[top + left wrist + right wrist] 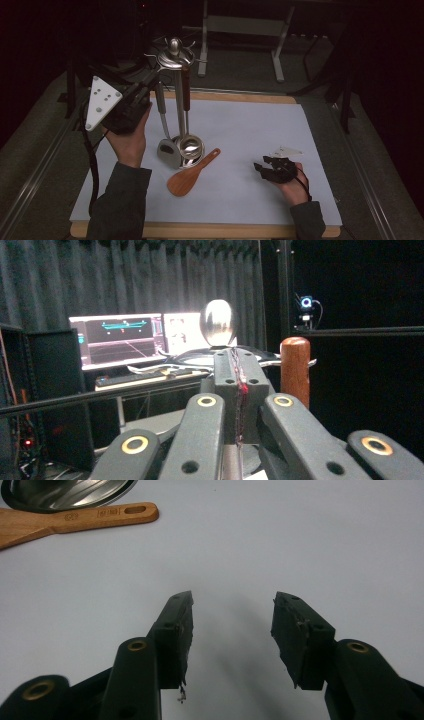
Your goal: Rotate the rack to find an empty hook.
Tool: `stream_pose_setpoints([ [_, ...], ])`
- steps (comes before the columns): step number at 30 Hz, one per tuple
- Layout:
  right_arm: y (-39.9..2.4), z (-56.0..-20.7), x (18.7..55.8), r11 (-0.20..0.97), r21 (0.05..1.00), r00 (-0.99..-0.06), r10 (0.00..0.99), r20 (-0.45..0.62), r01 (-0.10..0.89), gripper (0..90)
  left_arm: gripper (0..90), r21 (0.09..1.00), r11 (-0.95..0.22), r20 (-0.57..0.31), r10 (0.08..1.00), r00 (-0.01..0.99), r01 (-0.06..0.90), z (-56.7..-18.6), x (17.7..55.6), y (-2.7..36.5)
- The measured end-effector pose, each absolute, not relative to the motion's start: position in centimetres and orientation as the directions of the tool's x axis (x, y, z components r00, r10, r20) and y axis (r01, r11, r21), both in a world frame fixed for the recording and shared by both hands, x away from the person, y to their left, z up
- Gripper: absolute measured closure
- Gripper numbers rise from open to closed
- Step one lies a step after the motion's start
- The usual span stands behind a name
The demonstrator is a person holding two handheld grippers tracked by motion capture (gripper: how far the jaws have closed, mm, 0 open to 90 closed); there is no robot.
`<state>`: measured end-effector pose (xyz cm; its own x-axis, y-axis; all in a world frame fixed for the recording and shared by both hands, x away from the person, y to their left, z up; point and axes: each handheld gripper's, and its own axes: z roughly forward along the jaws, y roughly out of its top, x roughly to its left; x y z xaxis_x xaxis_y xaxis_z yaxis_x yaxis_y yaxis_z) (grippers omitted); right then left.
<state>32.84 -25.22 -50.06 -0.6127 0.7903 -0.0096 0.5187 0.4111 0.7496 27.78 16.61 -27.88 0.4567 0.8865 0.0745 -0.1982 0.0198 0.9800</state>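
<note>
Altogether two tongs (150,82) (261,164), one spatula (191,174)

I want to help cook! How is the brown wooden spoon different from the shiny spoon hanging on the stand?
The wooden spoon lies flat on the white mat; the shiny ladle hangs upright from the metal stand. The wooden spoon is brown and dull; the ladle's bowl is silvery and gleaming. The wooden spoon's head is flat; the ladle's is a deep, round bowl. Both have long handles.
</note>
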Motion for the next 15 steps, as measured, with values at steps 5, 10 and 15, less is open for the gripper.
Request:
stream_pose_setpoints([
  [5,-25.27,-50.06,32.84,0.41,0.75,-0.612,0.79,-0.009,0.518,50.8,89.8,0.979,0.001,0.091,0.891,0.445,-0.203,-27.88,27.79,16.76],
  [10,-25.32,-50.14,32.85,0.411,0.748,-0.612,0.791,-0.008,0.522,50.7,89.9,0.979,-0.009,0.1,0.894,0.437,-0.205,-27.85,27.83,16.72],
  [15,-25.32,-50.18,32.85,0.41,0.748,-0.612,0.791,-0.007,0.522,50.7,89.9,0.979,-0.011,0.099,0.898,0.428,-0.204,-27.84,27.94,16.9],
])
